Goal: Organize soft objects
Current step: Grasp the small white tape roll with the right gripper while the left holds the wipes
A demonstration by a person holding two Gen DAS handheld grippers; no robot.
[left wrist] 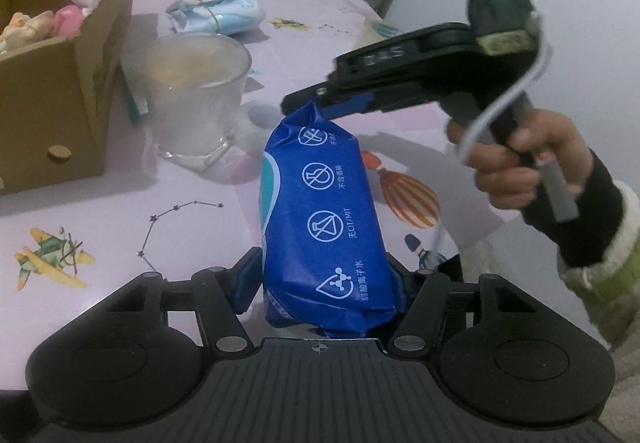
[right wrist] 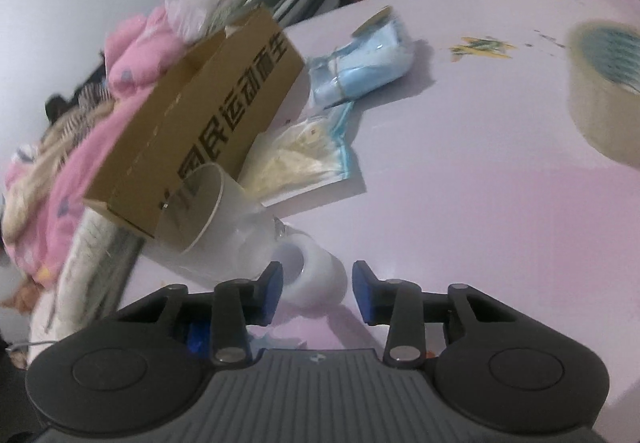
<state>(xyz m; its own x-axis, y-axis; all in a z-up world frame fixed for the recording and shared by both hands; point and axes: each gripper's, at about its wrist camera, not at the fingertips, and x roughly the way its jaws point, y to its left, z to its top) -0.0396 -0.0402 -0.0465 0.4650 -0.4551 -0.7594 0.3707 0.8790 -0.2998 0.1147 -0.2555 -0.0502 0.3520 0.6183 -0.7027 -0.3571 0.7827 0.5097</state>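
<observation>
Clearly the blue wet-wipe pack (left wrist: 320,219) is a soft, film-wrapped pillow: light to middling in weight, squashy, a little slick on its printed skin, and likely to sag or bend if carried by one end alone. It lies lengthwise between the fingers of the left gripper (left wrist: 324,283), whose blue pads press its near end from both sides, so that gripper holds it. At the far end, beyond those fingertips, the right gripper (left wrist: 316,101) comes in from the right in the person's hand (left wrist: 520,167); its tip meets the crimped seal of the pack, but from this side I cannot tell whether it pinches the seal or only touches it. In the right wrist view the right gripper's pads stand narrowly apart with only a white roll (right wrist: 316,275) on the pink table (right wrist: 480,203) seen between and beyond them; the pack does not show there. The body gives the firmer hold, I judge; the thin seal could slip or tear. The cardboard box (left wrist: 68,103) sits well off to the left of the left fingers, beyond a glass cup (left wrist: 192,99).
</observation>
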